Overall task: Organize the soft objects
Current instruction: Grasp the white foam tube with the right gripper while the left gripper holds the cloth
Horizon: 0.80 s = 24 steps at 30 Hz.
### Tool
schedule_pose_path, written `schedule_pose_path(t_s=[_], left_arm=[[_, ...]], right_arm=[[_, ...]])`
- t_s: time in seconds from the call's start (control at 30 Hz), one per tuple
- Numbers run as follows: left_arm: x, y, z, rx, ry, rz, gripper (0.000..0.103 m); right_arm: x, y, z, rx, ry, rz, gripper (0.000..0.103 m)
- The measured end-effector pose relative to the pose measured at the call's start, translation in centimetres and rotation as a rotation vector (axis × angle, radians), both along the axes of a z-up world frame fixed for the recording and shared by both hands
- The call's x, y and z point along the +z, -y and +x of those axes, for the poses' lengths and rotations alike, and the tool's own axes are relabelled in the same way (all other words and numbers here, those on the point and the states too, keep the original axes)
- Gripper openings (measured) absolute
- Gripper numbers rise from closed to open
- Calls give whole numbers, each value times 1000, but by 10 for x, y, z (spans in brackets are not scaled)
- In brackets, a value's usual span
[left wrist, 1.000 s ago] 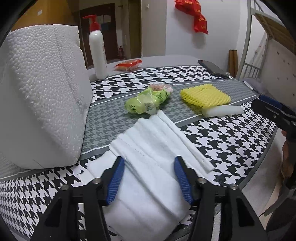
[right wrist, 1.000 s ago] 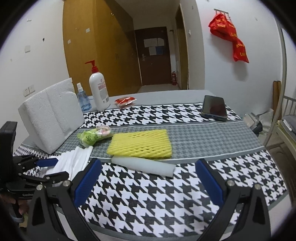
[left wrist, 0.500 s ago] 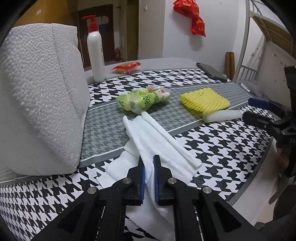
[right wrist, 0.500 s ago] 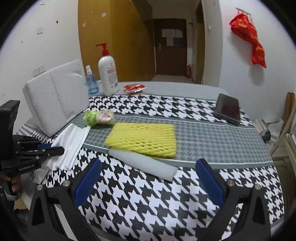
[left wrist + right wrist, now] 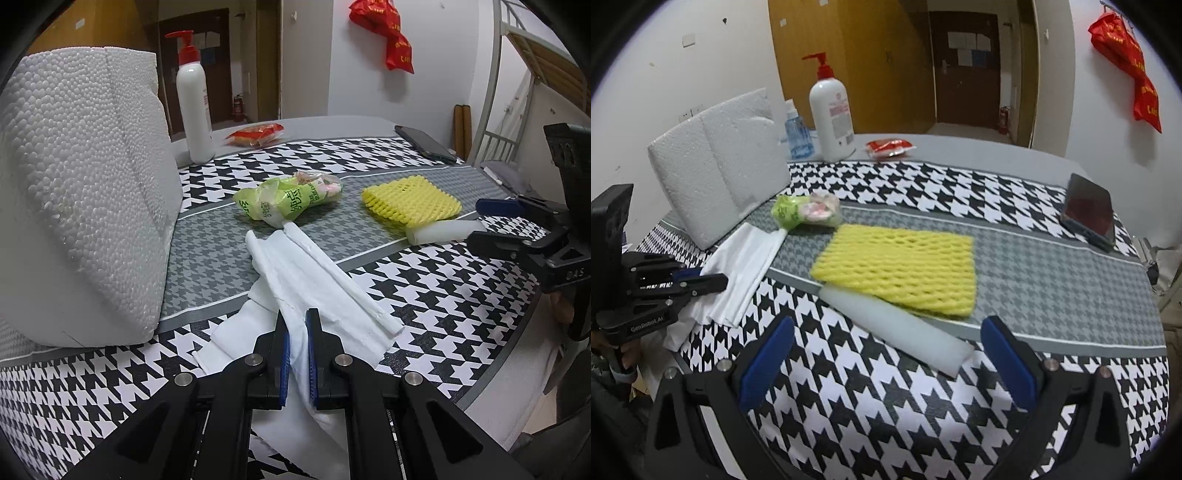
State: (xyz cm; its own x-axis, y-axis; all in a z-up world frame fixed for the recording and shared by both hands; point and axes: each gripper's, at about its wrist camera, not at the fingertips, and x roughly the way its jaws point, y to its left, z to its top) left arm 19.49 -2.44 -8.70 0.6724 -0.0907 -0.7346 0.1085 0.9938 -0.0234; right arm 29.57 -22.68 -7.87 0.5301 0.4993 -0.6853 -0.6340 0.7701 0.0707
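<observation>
left wrist view: the left gripper (image 5: 297, 354) has its fingers (image 5: 283, 363) closed almost together on the near end of a folded white cloth (image 5: 314, 280), which is pinched between the blue pads. the cloth lies lengthwise on the houndstooth-patterned surface (image 5: 443, 314), its far end just touching a green snack bag (image 5: 288, 201). a white polystyrene block (image 5: 81, 184) stands at the left, close beside the cloth. a yellow foam net (image 5: 410, 199) lies to the right of the bag, with a white foam strip (image 5: 439, 230) against its near edge. a pump bottle (image 5: 194, 99), a red packet (image 5: 255, 133) and a phone (image 5: 424, 144) sit at the far side. the right gripper (image 5: 495, 223) shows at the right edge, fingers apart.

right wrist view: the right gripper (image 5: 886, 362) has its fingers (image 5: 766, 362) spread wide, holding nothing, above the near edge of the surface (image 5: 886, 406). the white foam strip (image 5: 897, 326) lies just ahead between them, touching the yellow foam net (image 5: 901, 267). the left gripper (image 5: 701, 280) clamps the white cloth (image 5: 742, 269) at the left. the green snack bag (image 5: 805, 212) lies beyond the cloth, the polystyrene block (image 5: 720, 166) behind it.
</observation>
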Motion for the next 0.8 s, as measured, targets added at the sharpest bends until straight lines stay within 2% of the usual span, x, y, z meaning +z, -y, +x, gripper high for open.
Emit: schedule_pose_path(t_s=[0.13,0.23,0.43,0.57,0.67,0.8], left_arm=[[0,-1,0,0,-1,-11,9],[0,-3,-1,-5,-2,-20,9],[1,-7,-4,-11,-6,-29,9],[1,-10,-9,-11,-9,-37,9],[1,-12,-10,-11,-9,-41,9],[1,-13,-11,-11,-10,-50,9]], right_arm=[[-5,-3,4,-2,-24,-30,87],[-7,-4,5,4,-32,-43,86],[-7,-2,9,-17,-22,-88,64],[-6,2,10,-32,-20,-101,63],[-7,-2,6,-24,14,-159,63],[-10,-2,10,-6,-4,-157,63]])
